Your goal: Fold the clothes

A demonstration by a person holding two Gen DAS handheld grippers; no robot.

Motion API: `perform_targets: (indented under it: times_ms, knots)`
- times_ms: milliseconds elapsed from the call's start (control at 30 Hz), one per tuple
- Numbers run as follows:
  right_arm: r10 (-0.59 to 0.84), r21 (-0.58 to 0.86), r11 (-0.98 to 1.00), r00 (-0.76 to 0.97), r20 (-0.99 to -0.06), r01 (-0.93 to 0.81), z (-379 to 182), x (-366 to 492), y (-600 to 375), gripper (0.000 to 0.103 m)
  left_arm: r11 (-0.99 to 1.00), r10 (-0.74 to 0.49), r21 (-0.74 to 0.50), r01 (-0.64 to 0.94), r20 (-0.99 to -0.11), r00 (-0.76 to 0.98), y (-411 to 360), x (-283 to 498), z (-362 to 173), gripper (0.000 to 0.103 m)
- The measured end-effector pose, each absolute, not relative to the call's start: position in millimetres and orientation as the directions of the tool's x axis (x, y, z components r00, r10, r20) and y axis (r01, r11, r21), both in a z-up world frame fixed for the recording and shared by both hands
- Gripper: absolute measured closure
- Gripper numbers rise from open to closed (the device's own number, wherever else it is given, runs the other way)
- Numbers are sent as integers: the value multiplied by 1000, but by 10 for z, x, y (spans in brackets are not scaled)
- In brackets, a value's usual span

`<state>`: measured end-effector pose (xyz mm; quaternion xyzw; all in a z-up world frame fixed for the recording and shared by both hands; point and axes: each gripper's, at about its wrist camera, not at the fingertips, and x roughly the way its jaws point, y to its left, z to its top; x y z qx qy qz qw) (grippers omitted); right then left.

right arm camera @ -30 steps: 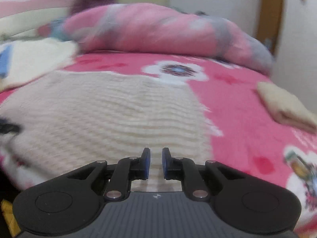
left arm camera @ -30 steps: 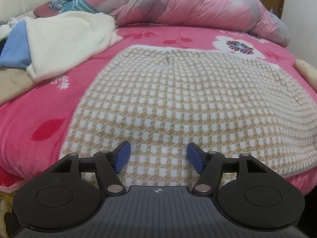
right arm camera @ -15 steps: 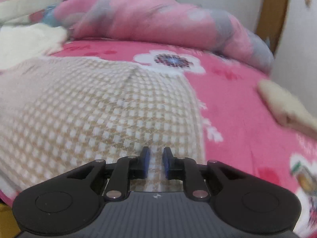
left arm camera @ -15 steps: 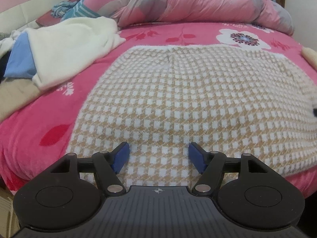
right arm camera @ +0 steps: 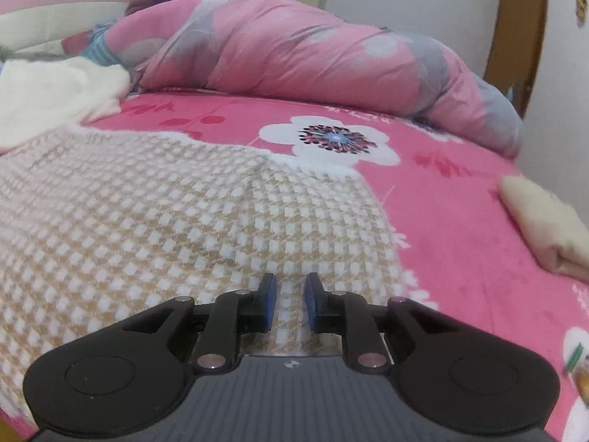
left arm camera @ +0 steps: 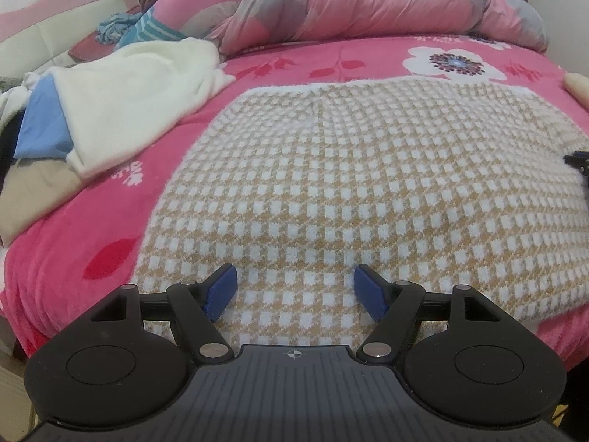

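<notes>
**Sweater flat on bed, both grippers at its near hem**

Sweater [left arm camera: 353, 184] lies spread on the pink bed [left arm camera: 73, 243], running from the grippers toward 12 o'clock, long axis 9 to 3. Left gripper [left arm camera: 294, 287] over the near-left hem, jaws spread wide, just been opening, nothing pinched. Right gripper [right arm camera: 289, 302] over the near-right corner, jaws a narrow gap, also just been opening, no cloth visibly clamped. Both pitch downward. Next likely: grab hem, fold toward 12.
</notes>
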<state>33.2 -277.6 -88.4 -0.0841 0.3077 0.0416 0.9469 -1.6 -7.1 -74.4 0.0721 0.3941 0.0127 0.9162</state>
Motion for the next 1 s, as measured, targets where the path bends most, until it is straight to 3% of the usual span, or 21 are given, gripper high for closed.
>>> perform_targets:
  times_ms: [300, 467, 567, 633, 767, 900, 1000]
  knots:
    - [37, -126, 983, 816, -577, -134, -898, 343, -2796, 84, 989, 76, 144, 40, -714, 696, -61, -30, -736, 31]
    - [42, -96, 989, 823, -567, -117, -711, 257, -2839, 78, 997, -11, 49, 59, -667, 745, 160, -209, -653, 31]
    - [76, -92, 985, 855, -513, -143, -529, 11, -2773, 74, 998, -47, -5, 57, -616, 787, 412, -404, -574, 31]
    - [121, -114, 974, 870, -478, -198, -446, -168, -2615, 66, 998, -61, -56, 35, -598, 799, 616, -486, -540, 31]
    - [281, -182, 903, 855, -435, -389, -422, -509, -2057, 62, 983, -66, -177, -51, -593, 802, 1043, -526, -538, 31]
    - [439, -267, 768, 782, -443, -583, -538, -767, -1368, 54, 937, -104, -327, -122, -596, 796, 1437, -519, -569, 31]
    - [491, -359, 659, 740, -459, -660, -699, -898, -870, 42, 892, -155, -429, -144, -588, 794, 1660, -529, -621, 31]
